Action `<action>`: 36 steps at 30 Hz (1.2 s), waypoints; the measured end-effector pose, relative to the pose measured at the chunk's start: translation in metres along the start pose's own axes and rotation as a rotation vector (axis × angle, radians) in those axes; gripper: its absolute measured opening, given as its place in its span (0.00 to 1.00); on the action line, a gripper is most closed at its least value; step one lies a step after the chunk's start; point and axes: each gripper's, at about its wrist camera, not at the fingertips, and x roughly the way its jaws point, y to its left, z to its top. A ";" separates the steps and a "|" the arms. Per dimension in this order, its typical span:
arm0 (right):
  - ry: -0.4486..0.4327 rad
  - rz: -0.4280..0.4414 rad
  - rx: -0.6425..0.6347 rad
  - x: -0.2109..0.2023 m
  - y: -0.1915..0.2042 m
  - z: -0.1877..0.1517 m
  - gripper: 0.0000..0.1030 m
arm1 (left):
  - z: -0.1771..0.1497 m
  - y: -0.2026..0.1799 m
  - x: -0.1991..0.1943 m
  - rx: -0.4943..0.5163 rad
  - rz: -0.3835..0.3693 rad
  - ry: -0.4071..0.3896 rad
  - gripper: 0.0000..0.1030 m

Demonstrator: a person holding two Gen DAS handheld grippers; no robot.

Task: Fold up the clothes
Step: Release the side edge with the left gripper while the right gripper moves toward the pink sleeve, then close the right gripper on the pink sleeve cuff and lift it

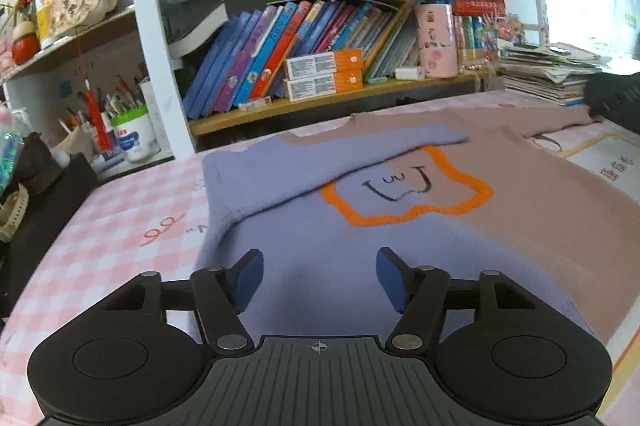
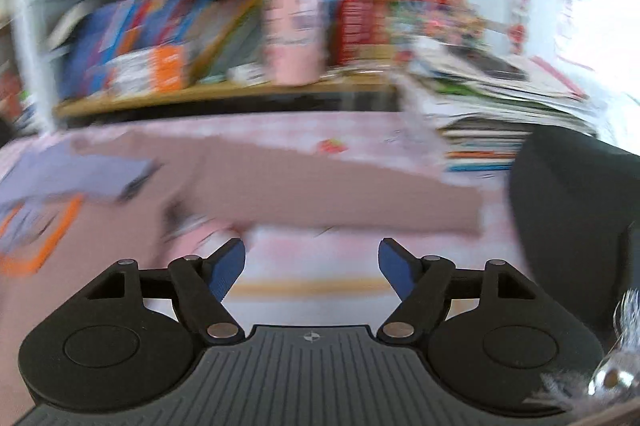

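The sweater [image 1: 400, 226] lies flat on the worktop [image 1: 120, 218], which wears a pink and white checked cloth. The sweater is half soft blue and half dusty pink-brown, with an orange wavy shape and a little drawn face in the middle. It looks thick and fuzzy, like knit wool. The blue sleeve [image 1: 320, 158] is already folded over the chest and slants from near left up to far right. The pink-brown sleeve [image 2: 340, 198] is not folded yet. It sticks straight out to the right, long and flat, and its long side runs left to right across the worktop. This is the thing that matters for the next move, I think. The right gripper [image 2: 312, 266] is the nearer one: the sleeve lies just ahead of its jaws, a bit farther away, with bare cloth under them. Its jaws are spread wide and hold nothing. That view is blurry, so small things are hard to see. The left gripper [image 1: 320, 278] hangs over the blue body of the sweater, near the bottom edge, with its jaws also spread wide and holding nothing. Behind everything stands a bookshelf [image 1: 320, 98] full of bright books, and a stack of magazines [image 1: 552, 74] sits at the far right.
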 end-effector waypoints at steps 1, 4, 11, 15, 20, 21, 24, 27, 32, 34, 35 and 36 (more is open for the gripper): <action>0.005 -0.026 0.037 0.009 -0.011 0.008 0.70 | -0.001 0.000 0.000 0.002 0.002 -0.001 0.67; 0.036 -0.120 0.169 0.038 -0.042 0.026 0.70 | -0.001 -0.002 -0.002 0.012 0.013 -0.009 0.75; 0.132 -0.294 0.308 0.095 -0.077 0.030 0.75 | 0.000 -0.008 0.000 0.044 0.003 0.001 0.81; 0.129 -0.327 0.273 0.103 -0.076 0.026 0.73 | 0.000 -0.006 0.001 0.035 0.002 0.004 0.88; 0.109 -0.249 0.237 0.101 -0.072 0.027 0.22 | 0.000 -0.009 0.001 0.052 0.011 0.006 0.89; 0.113 -0.215 0.248 0.100 -0.072 0.029 0.10 | 0.000 -0.010 0.001 0.056 0.011 0.005 0.89; 0.096 -0.168 0.271 0.094 -0.067 0.036 0.09 | 0.000 -0.010 0.001 0.061 0.009 0.003 0.89; 0.011 -0.058 0.274 0.072 -0.045 0.057 0.09 | 0.000 -0.010 0.001 0.063 0.007 0.001 0.89; -0.098 0.163 0.149 0.034 0.033 0.110 0.09 | 0.000 -0.013 -0.002 0.080 0.005 -0.016 0.89; -0.130 0.249 0.088 0.024 0.073 0.129 0.09 | 0.000 -0.014 -0.004 0.088 0.005 -0.023 0.89; -0.146 0.286 0.057 0.020 0.093 0.137 0.09 | 0.000 -0.015 -0.004 0.091 0.003 -0.027 0.89; -0.153 0.318 0.035 0.018 0.111 0.144 0.09 | -0.001 -0.015 -0.005 0.093 0.001 -0.030 0.89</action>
